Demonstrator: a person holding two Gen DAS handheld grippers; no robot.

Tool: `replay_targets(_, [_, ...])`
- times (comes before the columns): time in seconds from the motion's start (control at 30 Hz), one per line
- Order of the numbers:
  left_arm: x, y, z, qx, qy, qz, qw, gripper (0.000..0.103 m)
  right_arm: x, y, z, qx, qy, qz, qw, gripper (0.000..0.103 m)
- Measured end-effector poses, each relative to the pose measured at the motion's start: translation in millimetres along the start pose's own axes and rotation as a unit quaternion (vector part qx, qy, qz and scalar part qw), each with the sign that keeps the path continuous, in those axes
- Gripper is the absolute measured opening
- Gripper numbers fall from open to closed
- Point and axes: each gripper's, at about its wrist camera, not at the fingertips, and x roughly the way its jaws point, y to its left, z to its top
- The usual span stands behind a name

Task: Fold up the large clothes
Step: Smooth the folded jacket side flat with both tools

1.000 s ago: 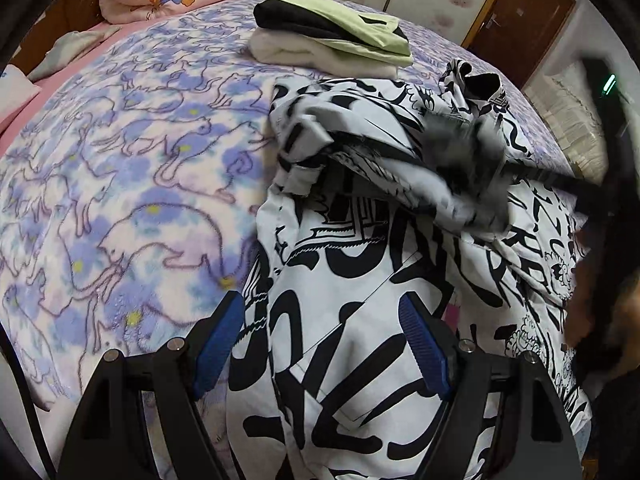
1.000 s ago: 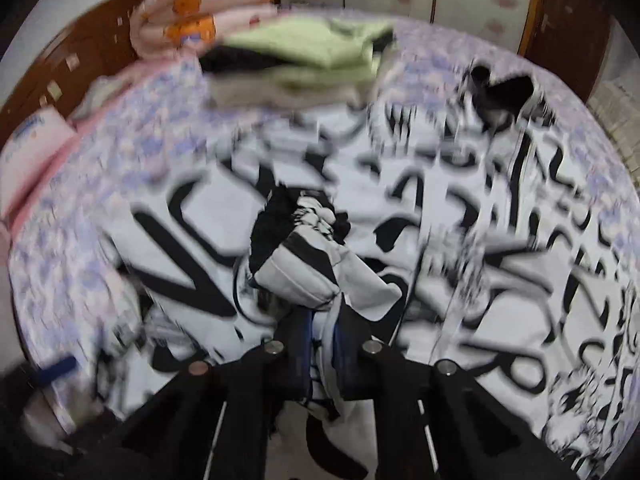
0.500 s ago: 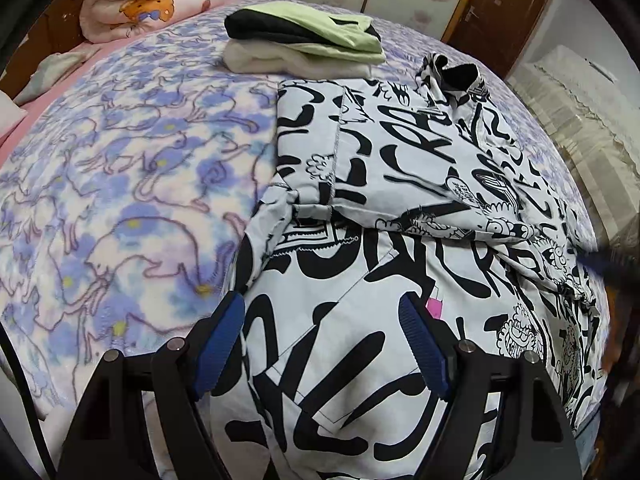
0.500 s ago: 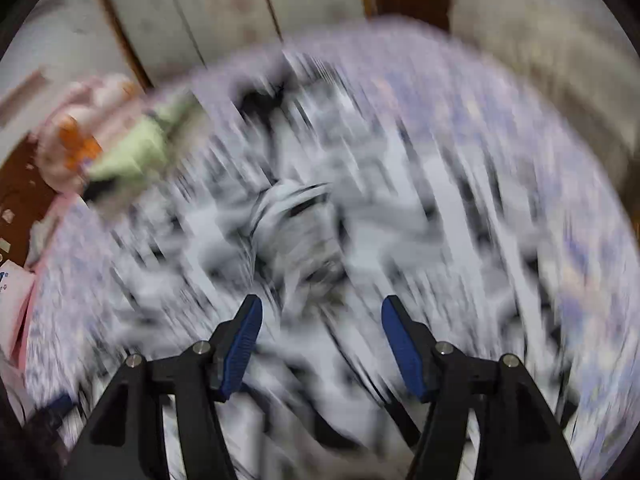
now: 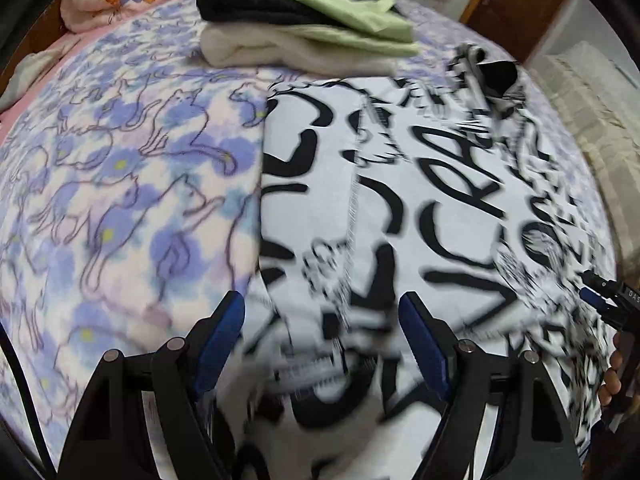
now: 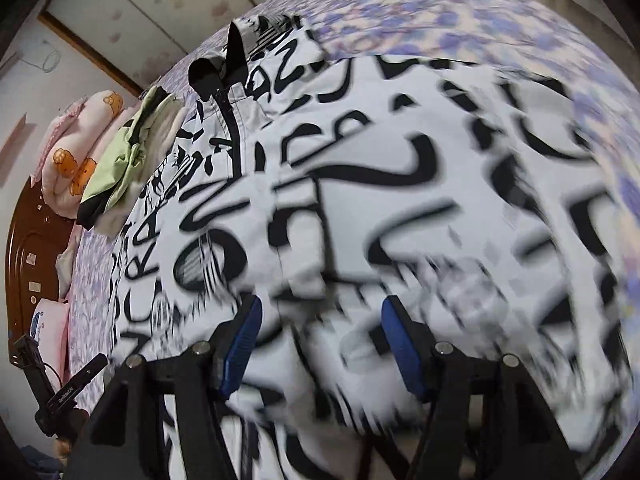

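Covering the left of the left wrist view is the bed (image 5: 120,184) in its purple cat blanket, with the stack of folded clothes (image 5: 304,32) at upper centre. The black-and-white printed jacket (image 5: 440,184) is lying flat from centre to right, 1 sleeve already folded across. The left gripper (image 5: 322,340) is hovering with fingers spread, pinching nothing. The right gripper (image 6: 320,344), its fingers having just been opening, is holding nothing either. Next, I judge, both should be pinching the near hem evenly and folding it toward the collar.

soft even indoor light, no glare; heavy motion blur near both lenses, fisheye-bent dark corners.
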Motion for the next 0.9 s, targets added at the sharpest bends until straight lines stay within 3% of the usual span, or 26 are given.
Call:
replay_targets(0.13, [28.0, 4.6, 16.7, -0.021, 0.038, 0.008, 0.9990, 0.078, 31.0, 5.6, 12.6, -0.003, 0.022, -0.015, 1.000, 0.063])
replay_targets(0.17, [33.0, 5.8, 20.3, -0.028, 0.045, 0.007, 0.9986, 0.078, 31.1, 10.8, 11.2, -0.020, 0.019, -0.017, 0.999, 0.056])
replay_targets(0.2, [35.6, 7.1, 22.8, -0.032, 0.047, 0.006, 0.9984, 0.078, 31.2, 17.3, 10.8, -0.039, 0.018, -0.011, 0.999, 0.040])
replay_targets(0.23, [36.4, 7.1, 24.0, -0.034, 0.046, 0.007, 0.9983, 0.078, 28.3, 23.7, 7.6, -0.062, 0.019, -0.011, 0.998, 0.006])
replay_targets(0.27, [36.6, 6.8, 25.6, -0.034, 0.044, 0.009, 0.9984, 0.078, 19.8, 28.3, 3.5, -0.075, 0.006, -0.030, 0.997, 0.004])
replay_targets(0.37, [37.4, 5.7, 23.9, -0.021, 0.026, 0.026, 0.9991, 0.078, -14.2, 23.6, -12.5, -0.067, -0.034, -0.006, 0.997, 0.003])
replay_targets(0.5, [46.1, 7.4, 19.6, -0.019, 0.031, 0.027, 0.9990, 0.078, 8.2, 3.9, -34.1, -0.068, 0.005, -0.030, 0.997, 0.006])
replay_targets(0.6, [37.7, -1.1, 20.8, 0.000, 0.021, 0.050, 0.9985, 0.078, 3.3, -2.3, -39.0, -0.056, 0.004, -0.034, 0.998, 0.014])
replay_targets(0.7, [10.8, -20.9, 21.3, 0.036, -0.028, 0.081, 0.9956, 0.078, -16.4, 3.8, -36.9, -0.056, -0.025, -0.058, 0.996, 0.014])
replay_targets(0.8, [-22.1, -53.8, 20.6, 0.079, -0.092, 0.068, 0.9903, 0.078, -34.9, 39.0, -39.8, -0.122, -0.088, -0.087, 0.985, 0.014])
replay_targets(0.9, [-37.1, -89.6, 16.5, 0.112, -0.134, 0.013, 0.9845, 0.078, -30.6, 85.4, -47.7, -0.201, -0.103, -0.048, 0.973, 0.014])
